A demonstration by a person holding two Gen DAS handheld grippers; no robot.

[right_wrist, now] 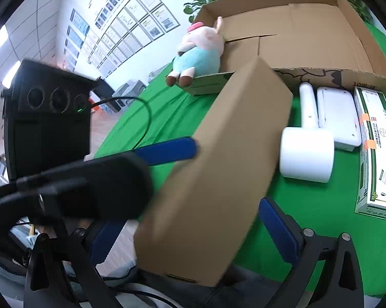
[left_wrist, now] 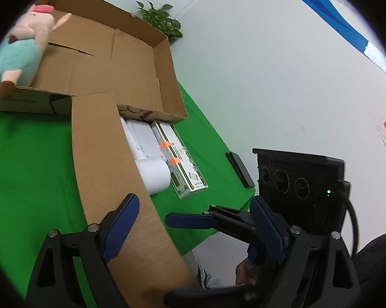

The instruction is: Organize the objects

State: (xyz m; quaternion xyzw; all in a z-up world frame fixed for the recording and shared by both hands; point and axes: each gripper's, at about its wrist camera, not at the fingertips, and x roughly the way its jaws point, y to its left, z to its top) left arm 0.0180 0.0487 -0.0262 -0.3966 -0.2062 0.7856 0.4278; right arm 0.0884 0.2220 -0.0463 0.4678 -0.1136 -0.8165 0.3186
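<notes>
A long brown cardboard box [right_wrist: 218, 166] hangs tilted over the near edge of the green cloth [right_wrist: 308, 218]. My right gripper [right_wrist: 190, 213] straddles its near end and is shut on it. In the left wrist view the same box [left_wrist: 103, 166] runs up between the fingers of my left gripper [left_wrist: 193, 200], which stands open. One of its blue fingers [right_wrist: 167, 150] lies against the box's side and the other stands well clear. A large open carton [right_wrist: 308, 38] sits at the back, with a plush pig [right_wrist: 200, 51] lying over its left corner.
Beside the long box lie a white roll on a handle [right_wrist: 307, 154], a flat white device [right_wrist: 339, 118] and a green-and-white package [right_wrist: 375, 154]. A small black object [left_wrist: 240, 169] rests near the cloth's right edge. Potted plants [left_wrist: 162, 20] stand behind the carton.
</notes>
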